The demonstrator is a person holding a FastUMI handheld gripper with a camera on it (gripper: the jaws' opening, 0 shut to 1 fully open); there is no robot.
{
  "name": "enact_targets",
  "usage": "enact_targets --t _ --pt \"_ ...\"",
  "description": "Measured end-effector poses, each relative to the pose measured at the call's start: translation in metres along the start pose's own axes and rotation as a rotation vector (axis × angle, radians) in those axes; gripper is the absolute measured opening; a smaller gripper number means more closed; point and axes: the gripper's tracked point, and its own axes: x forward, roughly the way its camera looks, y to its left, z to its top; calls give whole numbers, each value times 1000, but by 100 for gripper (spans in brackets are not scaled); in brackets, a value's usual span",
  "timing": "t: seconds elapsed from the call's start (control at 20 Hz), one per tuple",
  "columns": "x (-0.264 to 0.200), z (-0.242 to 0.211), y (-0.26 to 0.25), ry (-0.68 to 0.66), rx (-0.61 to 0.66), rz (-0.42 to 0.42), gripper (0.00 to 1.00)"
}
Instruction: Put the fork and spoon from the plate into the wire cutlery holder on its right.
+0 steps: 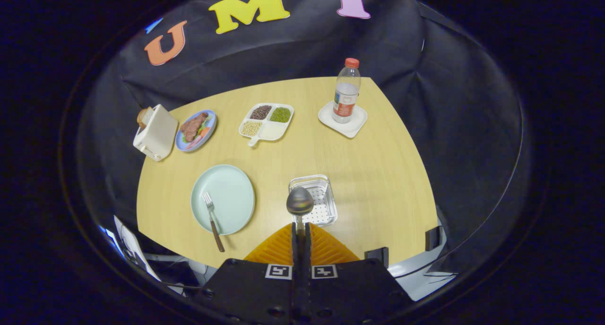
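- The gripper (pixel 301 228) has its fingers pressed together on the handle of the spoon (pixel 300 203), so they're pretty much fully closed with just the thin handle between them.
- The spoon sticks straight out ahead of the fingers, bowl end forward, held up off the wooden surface (pixel 378 174).
- From this angle the spoon bowl overlaps the near left corner of the wire cutlery holder (pixel 319 197). Can't really tell how high it is above the holder.
- The holder looks like a clear-ish rectangular basket with a perforated bottom, sitting just ahead of the fingers and a touch to the right.
- The fork (pixel 212 218) is on the pale green plate (pixel 227 192), tines pointing away, with its brown handle poking over the near rim of the plate onto the surface.
- The plate is just left of the holder, with a gap of bare wood between them.
- Further back: a white divided tray (pixel 266 122) with beans and grains in its sections, roughly in the middle.
- Left of that is a blue plate (pixel 196 130) with meat and veggies, and next to it a white toaster (pixel 156 132) with bread sticking out.
- Back right is a water bottle (pixel 346 92) with a red cap, standing upright on a white square coaster (pixel 343 119).
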Motion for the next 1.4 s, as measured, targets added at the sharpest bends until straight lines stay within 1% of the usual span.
enact_targets --t 0.3,0.45,0.5,0.6,0.65,0.75,0.9,1.15,1.3,1.4 --pt "31 3 -10 78 -20 -27 0" --pt "37 4 -9 103 -15 -21 0" --pt "40 4 -8 93 -15 -19 1" --pt "38 9 -7 78 -6 -18 9" --pt "36 12 -4 70 5 -8 12" --pt "27 14 3 42 16 11 41" --pt "11 6 30 17 -1 51 63" --pt "-10 -23 99 15 -105 129 63" --pt "-4 -48 146 55 -183 168 63" --pt "14 -60 171 82 -228 169 63"
